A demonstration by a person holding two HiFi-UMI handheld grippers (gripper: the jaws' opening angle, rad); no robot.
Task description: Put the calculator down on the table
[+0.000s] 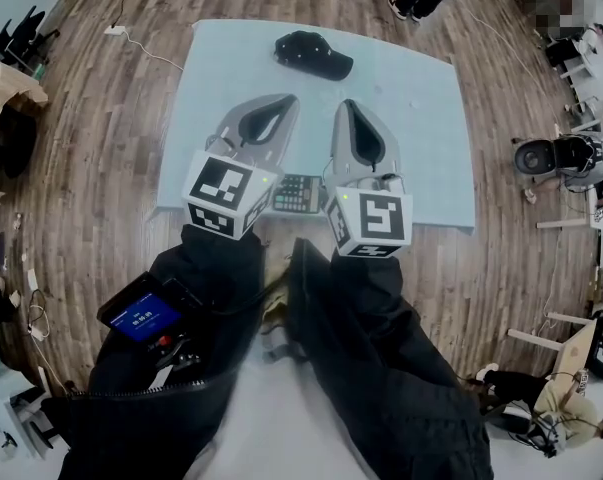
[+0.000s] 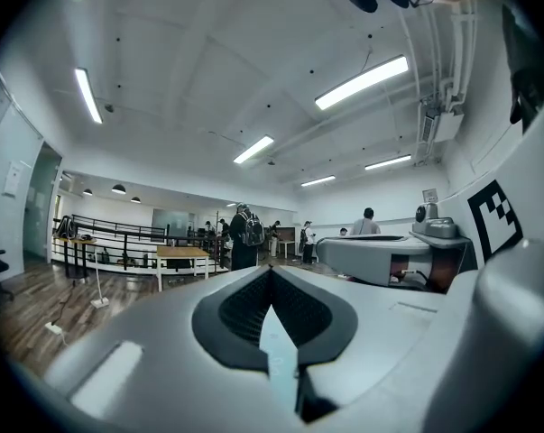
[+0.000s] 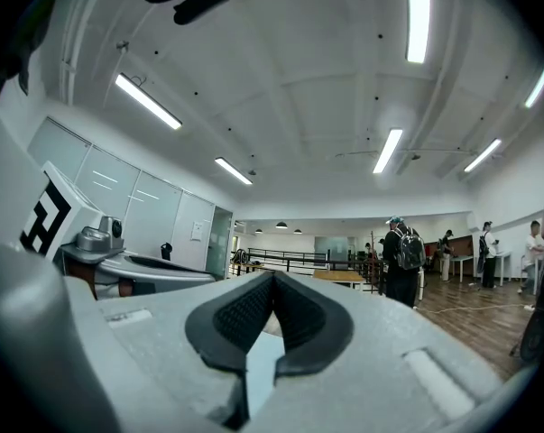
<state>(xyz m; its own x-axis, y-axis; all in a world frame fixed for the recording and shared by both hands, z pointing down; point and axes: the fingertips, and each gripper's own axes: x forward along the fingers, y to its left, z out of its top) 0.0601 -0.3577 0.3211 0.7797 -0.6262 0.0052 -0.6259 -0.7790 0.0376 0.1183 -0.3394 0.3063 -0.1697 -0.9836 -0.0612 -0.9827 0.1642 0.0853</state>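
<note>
The calculator (image 1: 297,194), dark with rows of keys, lies flat on the light-blue table (image 1: 411,118) near its front edge, partly hidden between the two marker cubes. My left gripper (image 1: 288,99) and right gripper (image 1: 348,104) hover side by side above the table, both shut with nothing between their jaws and neither touching the calculator. In the left gripper view the left gripper (image 2: 272,269) points level into the room, its tips meeting. The right gripper (image 3: 272,274) in its own view stands likewise, with the other gripper's body at the frame's edge.
A black cap (image 1: 314,55) lies at the table's far edge. Wooden floor surrounds the table. A device with a blue screen (image 1: 141,318) hangs at the person's left side. People (image 2: 244,237), desks and a railing stand far off in the room.
</note>
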